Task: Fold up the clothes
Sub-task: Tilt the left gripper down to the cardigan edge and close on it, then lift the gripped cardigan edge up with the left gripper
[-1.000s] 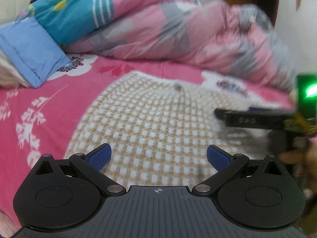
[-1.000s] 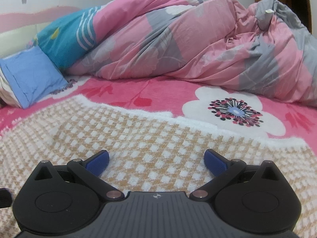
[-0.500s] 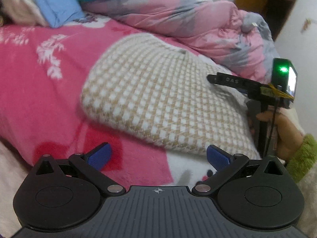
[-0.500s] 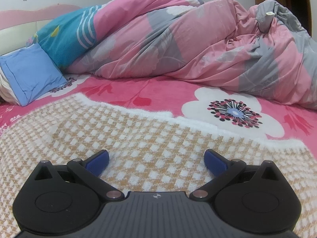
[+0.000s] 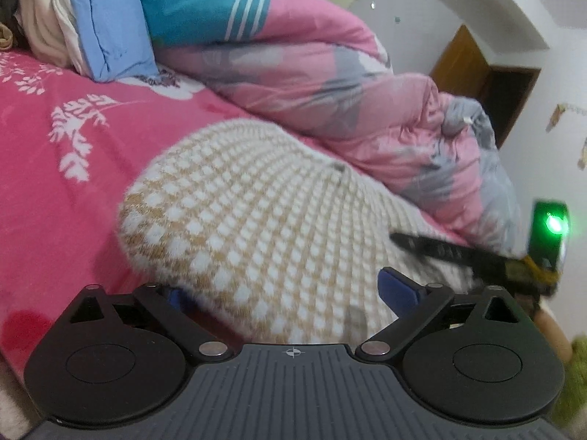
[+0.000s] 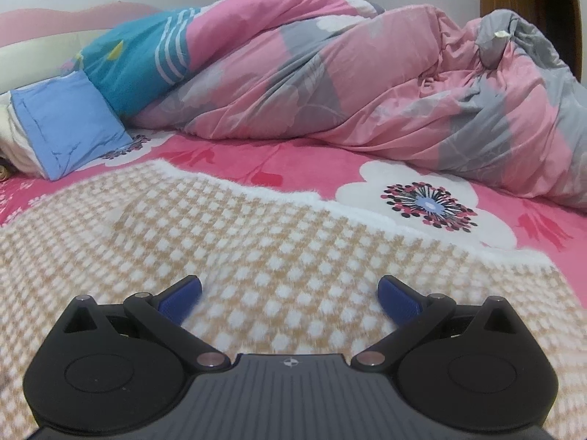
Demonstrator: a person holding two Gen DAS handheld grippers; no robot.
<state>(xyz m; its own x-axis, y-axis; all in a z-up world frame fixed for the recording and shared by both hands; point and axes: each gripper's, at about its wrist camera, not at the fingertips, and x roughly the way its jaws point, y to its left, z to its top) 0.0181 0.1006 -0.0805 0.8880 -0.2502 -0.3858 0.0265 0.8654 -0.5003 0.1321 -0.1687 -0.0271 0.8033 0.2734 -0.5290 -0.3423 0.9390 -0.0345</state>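
A home bedroom — a bed under a pink flowered sheet (image 6: 301, 168), with a rumpled pink-and-grey quilt (image 6: 367, 73) heaped along its far side, a blue pillow (image 6: 69, 121) beside that quilt, and a wooden door (image 5: 462, 62) beyond.

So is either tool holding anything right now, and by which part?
Nothing is gripped. The jaws of the left tool have just been closing around the near edge of the sweater but stand wide; the right tool is open over it.
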